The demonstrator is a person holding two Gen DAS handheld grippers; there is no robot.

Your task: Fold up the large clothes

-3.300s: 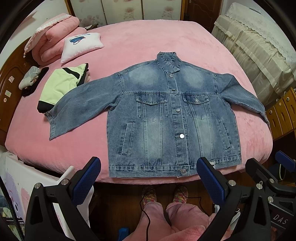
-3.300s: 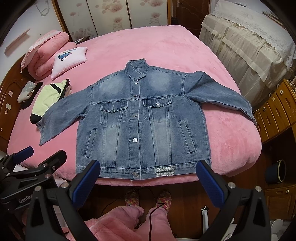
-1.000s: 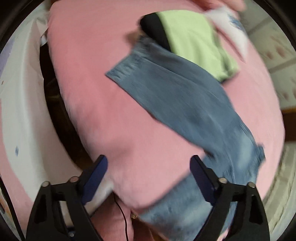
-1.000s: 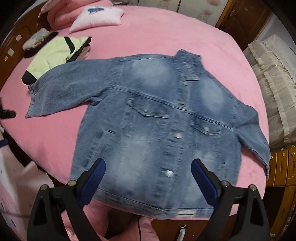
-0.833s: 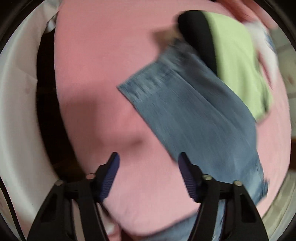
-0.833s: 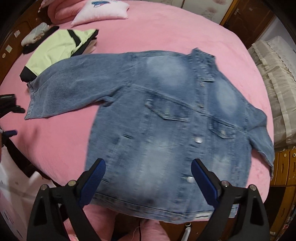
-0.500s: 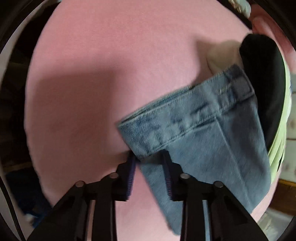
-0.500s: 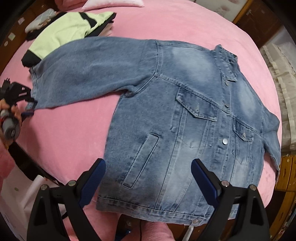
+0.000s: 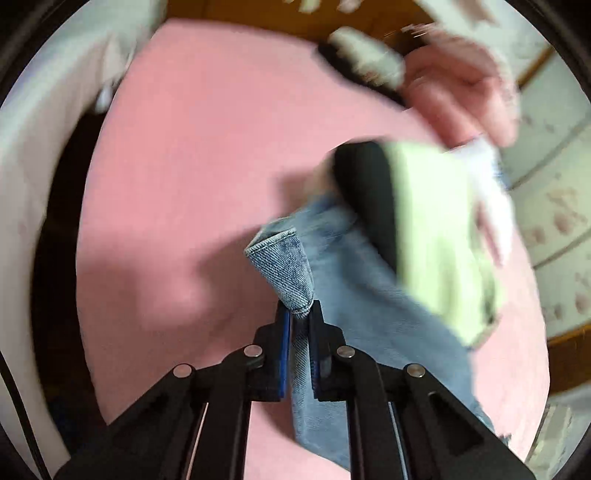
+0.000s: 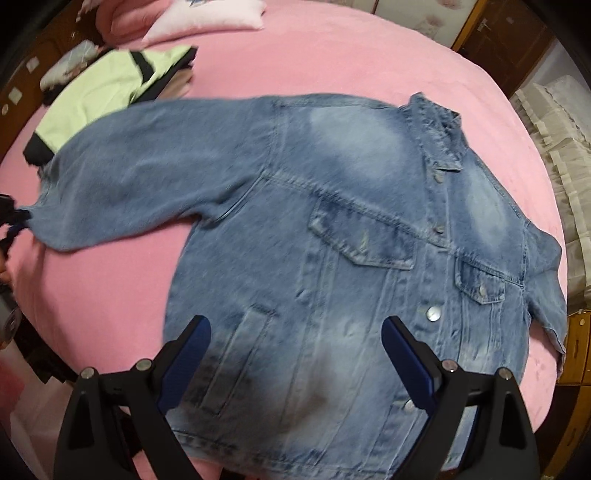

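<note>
Jacket (image 10: 354, 236): denim, front up, buttoned, spread on the pink bed (image 10: 332, 62). Collar points toward the far right of the right wrist view; hem lies at the near edge of the bed.

Sleeve (image 10: 147, 166): stretched out leftward across the bed, its cuff (image 9: 284, 273) at the far left edge of the right wrist view.

Left gripper (image 9: 299, 314): jaws closed on the cuff, denim pinched between the two blue pads (image 9: 283, 343). The cuff corner stands up above the fingertips, raised off the bed. The rest of the sleeve trails away to the right in the left wrist view, blurred.

Right gripper (image 10: 295, 332): jaws wide apart, holding nothing. It hangs over the lower front of the jacket, near the side pocket (image 10: 236, 350); whether it touches the fabric cannot be told.

Other sleeve (image 10: 546, 288): lies along the jacket's far side, at the bed's right edge.

Green garment (image 10: 110, 85): pale green with black trim, folded, just behind the held sleeve. In the left wrist view it sits right beside the cuff.

Pillow (image 10: 207, 18): pink, at the head of the bed, beyond the green garment.

Cabinet (image 10: 576, 347): wooden, beside the bed at right.
</note>
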